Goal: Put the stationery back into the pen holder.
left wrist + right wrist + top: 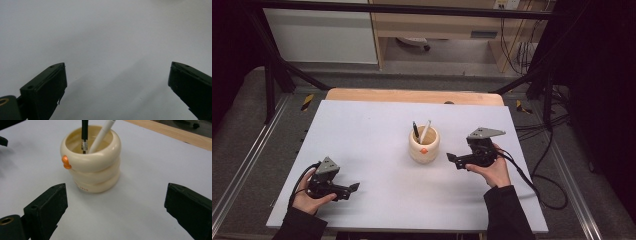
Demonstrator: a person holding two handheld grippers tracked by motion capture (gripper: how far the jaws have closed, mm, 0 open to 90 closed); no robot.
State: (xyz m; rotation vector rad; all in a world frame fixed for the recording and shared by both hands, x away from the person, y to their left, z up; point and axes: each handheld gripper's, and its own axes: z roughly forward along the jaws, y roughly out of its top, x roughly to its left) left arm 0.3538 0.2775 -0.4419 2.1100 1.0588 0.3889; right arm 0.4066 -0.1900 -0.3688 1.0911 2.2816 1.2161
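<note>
Your right claw sits just right of centre in the high view, jaws spread wide with nothing between them, pointing left toward the cup. The cup stands near the middle of the worktop, close to the claw tips but clear of them. So any next reach runs leftward across the frame, and your right hand is plainly the nearer one.

Your left claw lies in the lower left of the high view, well apart from the cup, jaws also wide and empty, resting low over bare worktop.

Two pens stand in the cup: a black pen and a white pen. Both lean, their long axes running up out of the mouth, the white one tilted toward the upper right of the frame.

The right gripper view gives you what the high view cannot: the cup sits dead ahead, above and between the jaws, its three stacked rings and an orange knob on the left side clear to see. There the black pen stands nearly upright and the white pen crosses beside it toward the upper right. The left gripper view shows you blank worktop beyond open jaws.
</note>
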